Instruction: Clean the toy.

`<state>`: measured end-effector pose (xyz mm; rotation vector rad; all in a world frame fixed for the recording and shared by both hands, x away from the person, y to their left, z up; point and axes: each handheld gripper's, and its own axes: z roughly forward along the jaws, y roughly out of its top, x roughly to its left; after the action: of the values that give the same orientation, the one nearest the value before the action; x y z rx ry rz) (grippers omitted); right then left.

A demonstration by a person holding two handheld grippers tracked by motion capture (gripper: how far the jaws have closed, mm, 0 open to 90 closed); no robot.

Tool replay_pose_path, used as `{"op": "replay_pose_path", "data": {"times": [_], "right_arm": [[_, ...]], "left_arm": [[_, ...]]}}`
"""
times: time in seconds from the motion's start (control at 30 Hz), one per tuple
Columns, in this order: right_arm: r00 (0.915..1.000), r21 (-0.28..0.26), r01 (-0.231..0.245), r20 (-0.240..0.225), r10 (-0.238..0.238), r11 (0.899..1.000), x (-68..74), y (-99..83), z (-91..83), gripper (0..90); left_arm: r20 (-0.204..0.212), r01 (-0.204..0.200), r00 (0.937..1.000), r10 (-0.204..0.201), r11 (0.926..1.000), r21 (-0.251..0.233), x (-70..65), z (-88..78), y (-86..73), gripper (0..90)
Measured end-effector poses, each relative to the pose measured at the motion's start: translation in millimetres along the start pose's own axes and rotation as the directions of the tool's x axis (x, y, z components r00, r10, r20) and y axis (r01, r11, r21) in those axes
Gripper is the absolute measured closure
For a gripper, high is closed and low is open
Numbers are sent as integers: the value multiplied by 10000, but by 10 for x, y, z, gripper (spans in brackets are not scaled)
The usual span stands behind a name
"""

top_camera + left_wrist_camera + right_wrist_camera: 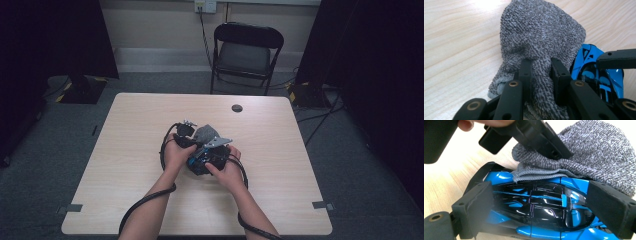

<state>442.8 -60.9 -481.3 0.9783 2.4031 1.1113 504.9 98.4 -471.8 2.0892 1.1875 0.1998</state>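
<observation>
The right tongs are clamped across a blue and black toy car low over the tabletop, while just beyond it the left tongs pinch a grey cloth draped over the car's far end. This looks like the wiping step; next the cloth likely needs dragging along the body while the car is held steady.
</observation>
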Motion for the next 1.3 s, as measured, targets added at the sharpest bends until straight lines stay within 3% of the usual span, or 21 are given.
{"op": "replay_pose_path", "data": {"times": [0.33,0.63,0.8,1.3], "right_arm": [[10000,-7,-2,0,2,10000,1,-1,0,74],[10000,-3,-16,-7,16,10000,2,0,1,74],[10000,25,-39,1,39,10000,7,3,0,74],[10000,-8,-1,2,1,10000,6,-2,-1,74]], "left_arm": [[-147,-312,9994,315,9994,152,-26,13,-1,741],[-48,-258,9997,258,9996,79,-16,7,-28,741],[-180,-550,9983,557,9978,381,-32,-17,-10,742],[157,-715,9974,704,9939,838,106,-207,-117,742]]}}
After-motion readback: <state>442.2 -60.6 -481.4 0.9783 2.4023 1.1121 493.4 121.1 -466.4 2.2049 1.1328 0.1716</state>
